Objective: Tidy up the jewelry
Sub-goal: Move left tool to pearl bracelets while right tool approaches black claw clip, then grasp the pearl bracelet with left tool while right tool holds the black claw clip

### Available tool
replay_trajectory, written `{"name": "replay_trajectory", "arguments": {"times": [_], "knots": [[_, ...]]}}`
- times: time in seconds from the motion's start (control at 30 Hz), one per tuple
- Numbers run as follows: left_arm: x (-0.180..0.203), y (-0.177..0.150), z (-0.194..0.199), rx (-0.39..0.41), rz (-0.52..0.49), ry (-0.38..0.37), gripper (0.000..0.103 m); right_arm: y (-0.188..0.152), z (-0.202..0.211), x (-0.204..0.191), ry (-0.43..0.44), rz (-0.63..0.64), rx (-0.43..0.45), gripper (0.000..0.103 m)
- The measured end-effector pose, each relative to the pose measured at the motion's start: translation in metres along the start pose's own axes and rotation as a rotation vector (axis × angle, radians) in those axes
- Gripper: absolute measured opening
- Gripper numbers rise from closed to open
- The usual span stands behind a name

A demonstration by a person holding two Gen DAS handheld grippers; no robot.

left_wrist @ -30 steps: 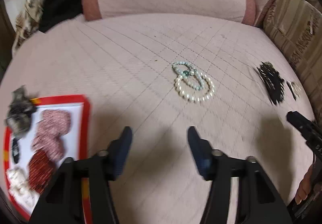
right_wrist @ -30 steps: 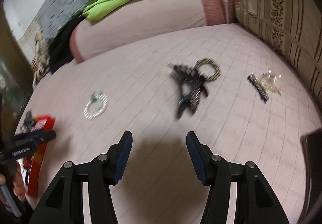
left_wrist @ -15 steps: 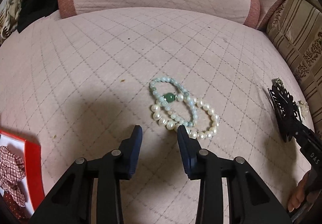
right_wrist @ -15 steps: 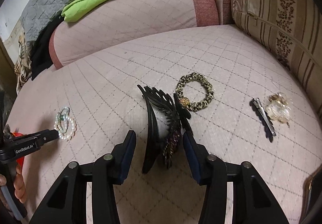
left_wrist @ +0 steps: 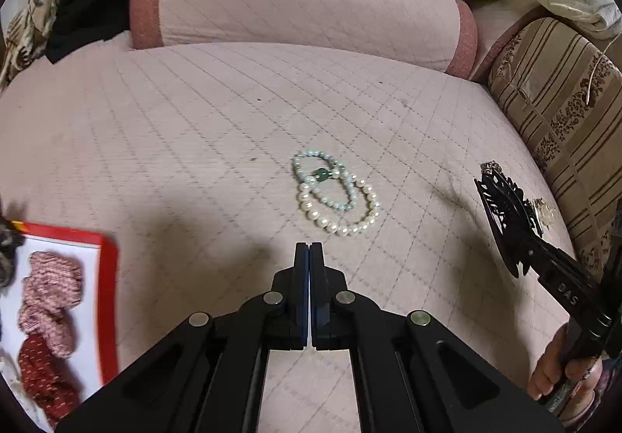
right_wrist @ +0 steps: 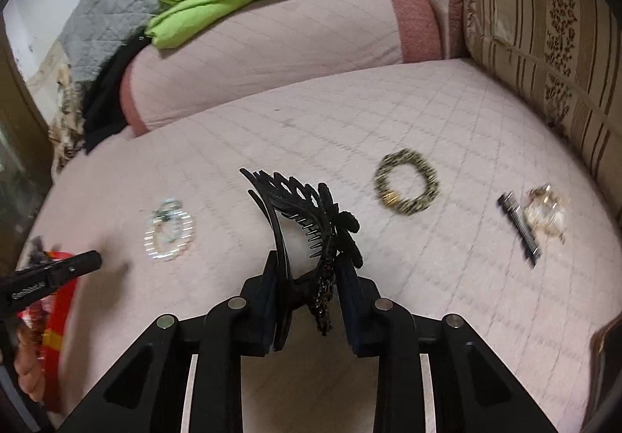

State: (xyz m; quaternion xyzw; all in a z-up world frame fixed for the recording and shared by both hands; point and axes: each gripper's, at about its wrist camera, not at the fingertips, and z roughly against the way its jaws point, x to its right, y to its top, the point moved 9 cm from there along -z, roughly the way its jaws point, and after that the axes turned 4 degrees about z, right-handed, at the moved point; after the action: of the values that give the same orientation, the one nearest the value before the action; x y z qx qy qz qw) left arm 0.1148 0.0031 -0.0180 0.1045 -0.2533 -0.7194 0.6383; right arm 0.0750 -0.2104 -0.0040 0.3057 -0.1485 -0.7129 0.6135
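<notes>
A pearl bracelet and a pale green bead bracelet (left_wrist: 334, 196) lie overlapped on the pink quilted cushion, also seen in the right wrist view as the bracelets (right_wrist: 169, 234). Just short of them, my left gripper (left_wrist: 309, 250) is shut with nothing in it. My right gripper (right_wrist: 309, 269) has a black hair claw clip (right_wrist: 299, 207) between its jaws, which are closing, and both pads touch the clip. In the left wrist view the clip (left_wrist: 505, 211) sticks out of the right gripper (left_wrist: 525, 258) at the right edge.
A red-rimmed tray (left_wrist: 107, 277) with several fabric scrunchies lies at the left. A leopard-print scrunchie (right_wrist: 406, 188), a black comb clip (right_wrist: 519, 227) and a gold ornament (right_wrist: 544, 215) lie to the right. A striped cushion (right_wrist: 544, 44) and a bolster (left_wrist: 303, 13) border the seat.
My left jaws went from wide apart to shut, after nearing the bracelets and drawing back. My right gripper moved up to the hair clip and closed around it.
</notes>
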Motion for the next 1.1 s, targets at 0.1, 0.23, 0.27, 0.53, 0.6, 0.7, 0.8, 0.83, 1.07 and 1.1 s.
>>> {"name": "replay_trajectory", "arguments": {"times": [0.1, 0.23, 0.27, 0.53, 0.6, 0.7, 0.8, 0.83, 1.07, 1.1], "knots": [[-0.005, 0.004, -0.015, -0.046, 0.026, 0.010, 0.000, -0.005, 0.005, -0.014, 0.035, 0.001, -0.007, 0.030], [-0.001, 0.008, -0.044, -0.084, 0.074, -0.027, 0.006, -0.007, 0.009, -0.021, 0.033, 0.030, 0.003, 0.030], [0.002, 0.009, -0.049, -0.084, 0.072, -0.030, 0.008, -0.006, 0.009, -0.020, 0.034, 0.030, 0.005, 0.030], [0.022, 0.018, -0.080, -0.059, -0.009, 0.008, 0.027, -0.003, 0.000, -0.016, 0.066, 0.023, -0.015, 0.030], [0.024, 0.017, -0.080, -0.039, -0.055, 0.051, 0.020, -0.003, 0.000, -0.018, 0.072, 0.032, -0.014, 0.030], [0.019, 0.010, -0.073, -0.040, -0.081, 0.076, 0.009, -0.003, -0.001, -0.020, 0.066, 0.047, -0.016, 0.030], [0.013, 0.003, -0.055, -0.027, -0.094, 0.101, 0.009, -0.005, -0.001, -0.020, 0.056, 0.054, -0.016, 0.030], [0.013, 0.001, -0.048, -0.016, -0.101, 0.108, 0.009, -0.005, 0.000, -0.020, 0.054, 0.057, -0.015, 0.030], [0.007, -0.011, 0.044, 0.088, -0.143, 0.080, 0.009, -0.009, 0.015, -0.035, 0.077, 0.083, 0.020, 0.030], [0.002, -0.012, 0.063, 0.106, -0.137, 0.070, 0.009, -0.010, 0.018, -0.040, 0.084, 0.088, 0.024, 0.030]]}}
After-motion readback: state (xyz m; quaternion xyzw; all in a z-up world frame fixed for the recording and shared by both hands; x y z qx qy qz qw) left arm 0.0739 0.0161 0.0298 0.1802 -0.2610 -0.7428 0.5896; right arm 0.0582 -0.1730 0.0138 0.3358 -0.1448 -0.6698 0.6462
